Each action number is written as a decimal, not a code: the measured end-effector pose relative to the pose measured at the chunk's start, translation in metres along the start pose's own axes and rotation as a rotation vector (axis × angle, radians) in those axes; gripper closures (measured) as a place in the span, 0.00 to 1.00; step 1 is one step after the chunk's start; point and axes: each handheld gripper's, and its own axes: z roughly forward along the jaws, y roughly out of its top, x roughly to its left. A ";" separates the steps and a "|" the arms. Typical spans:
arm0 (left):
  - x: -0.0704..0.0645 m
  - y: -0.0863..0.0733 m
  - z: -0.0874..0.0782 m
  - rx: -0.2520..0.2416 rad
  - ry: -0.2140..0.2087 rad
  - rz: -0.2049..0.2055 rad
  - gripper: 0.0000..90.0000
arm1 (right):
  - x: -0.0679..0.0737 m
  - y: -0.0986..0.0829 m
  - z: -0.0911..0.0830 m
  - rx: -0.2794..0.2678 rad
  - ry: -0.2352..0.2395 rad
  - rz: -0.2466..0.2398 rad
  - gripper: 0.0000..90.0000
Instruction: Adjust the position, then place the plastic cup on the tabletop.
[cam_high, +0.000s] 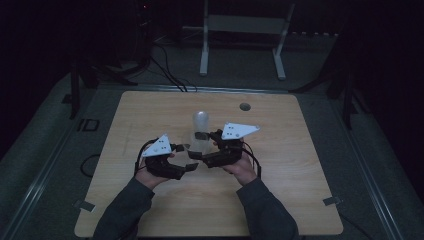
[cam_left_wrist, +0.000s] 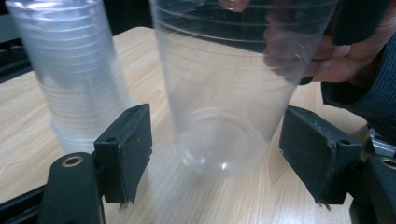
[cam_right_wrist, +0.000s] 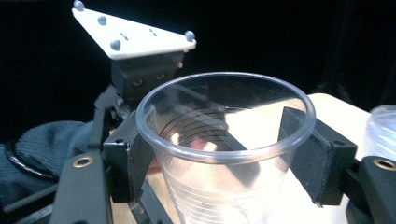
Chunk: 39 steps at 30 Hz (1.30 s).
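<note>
Clear plastic cup (cam_right_wrist: 224, 154), single, upright, sits between my right gripper (cam_right_wrist: 224, 158) jaws; both pads press its wall just under the rim, so I read that as clamped on the cup. In the left gripper view the same cup (cam_left_wrist: 224, 102) stands with its base near or on the light wood table (cam_left_wrist: 28, 140), and my left gripper (cam_left_wrist: 215, 154) jaws are spread wide on either side of the lower part, pads apart from the plastic on both sides, so open, not gripping. Beside it, to the left in that view, a tall stack of nested clear plastic cups (cam_left_wrist: 74, 74) stands upright on the table. From the high view both grippers meet near the table's middle, just in front of the stack (cam_high: 201, 130), left gripper (cam_high: 187, 162) facing right gripper (cam_high: 200, 150).
</note>
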 end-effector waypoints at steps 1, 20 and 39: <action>0.001 0.000 -0.001 0.001 0.005 0.002 0.28 | 0.000 0.000 -0.001 0.002 -0.007 -0.001 0.32; 0.006 -0.001 -0.006 0.002 0.037 -0.005 0.28 | -0.003 -0.004 -0.020 0.034 -0.114 -0.019 0.32; 0.005 -0.002 -0.004 0.000 0.030 -0.010 0.29 | -0.011 -0.013 -0.045 0.027 -0.238 -0.016 0.32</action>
